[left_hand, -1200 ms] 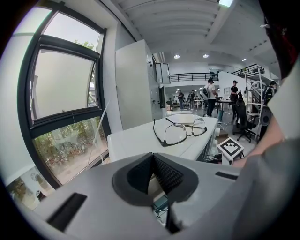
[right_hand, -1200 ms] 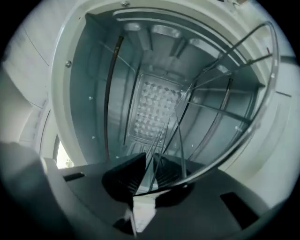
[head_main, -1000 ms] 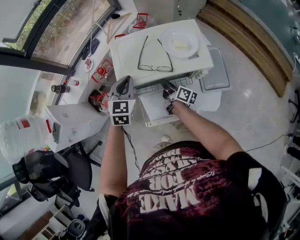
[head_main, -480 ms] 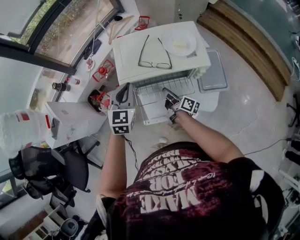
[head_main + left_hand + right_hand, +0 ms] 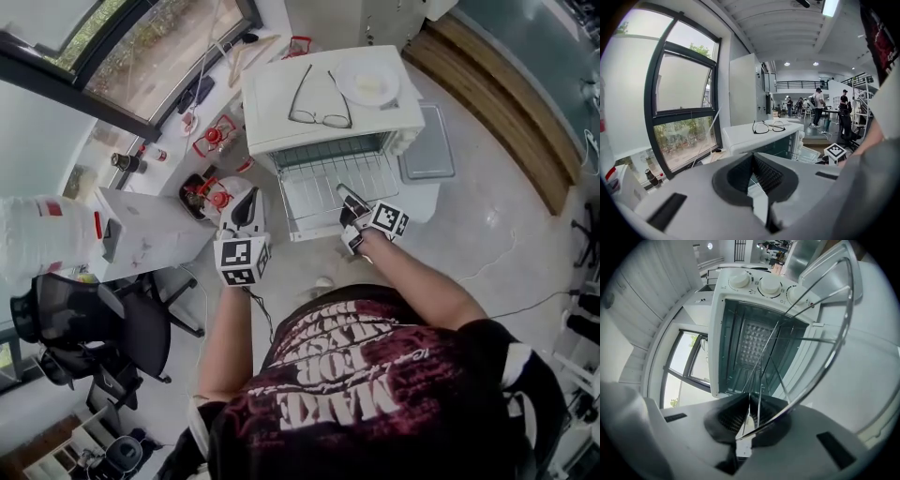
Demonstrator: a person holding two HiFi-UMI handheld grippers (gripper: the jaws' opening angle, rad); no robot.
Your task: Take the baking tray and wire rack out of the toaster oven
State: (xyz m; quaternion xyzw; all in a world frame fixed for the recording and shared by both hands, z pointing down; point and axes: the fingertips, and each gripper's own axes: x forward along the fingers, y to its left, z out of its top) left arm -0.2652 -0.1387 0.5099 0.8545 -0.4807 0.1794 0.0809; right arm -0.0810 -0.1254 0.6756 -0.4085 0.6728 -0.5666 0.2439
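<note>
**Rack in my right grip, tray already beside the oven**

I'm looking down on the white toaster oven (image 5: 281, 103), which is standing with its door (image 5: 314, 230) dropped open toward me. My right gripper (image 5: 349, 197) is pinching the front rim of the wire rack (image 5: 323, 183). In the right gripper view its pads are pressing together on that chrome wire, with the bars running off toward the oven's open cavity. The rack is lying out over the door, and its far edge is reaching to the oven's mouth.

My left gripper (image 5: 248, 195) is hovering off the door's left side, touching nothing, with its jaws closed together and empty.

The grey baking tray (image 5: 428, 141) is resting on the table just right of the oven. A pair of eyeglasses (image 5: 322, 114) and a white plate (image 5: 367, 82) are sitting on the oven's top.
</note>
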